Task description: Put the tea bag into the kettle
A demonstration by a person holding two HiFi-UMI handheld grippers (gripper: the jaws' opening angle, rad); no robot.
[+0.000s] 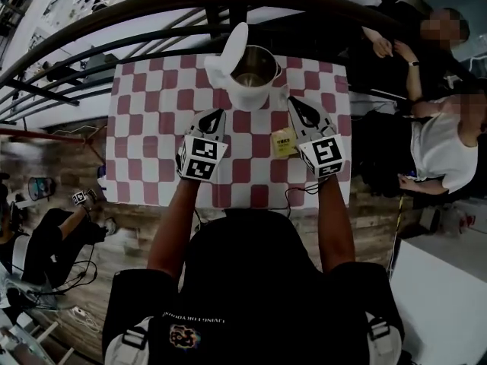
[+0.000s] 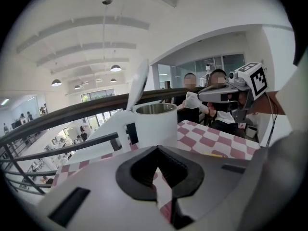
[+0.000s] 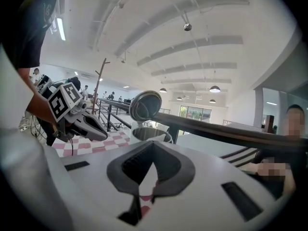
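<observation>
A white kettle stands at the far middle of the red-and-white checked table, its lid tipped up and its steel inside showing. A yellow tea bag lies flat on the cloth, just left of my right gripper. My left gripper hovers before the kettle's left side. Both grippers are shut with nothing between the jaws. The left gripper view shows the kettle ahead and the right gripper beyond it. In the right gripper view the kettle is ahead and the left gripper is to its left.
A dark curved railing runs right behind the table's far edge. People sit close to the table's right side, and another person is low at the left. A white tabletop stands at the lower right.
</observation>
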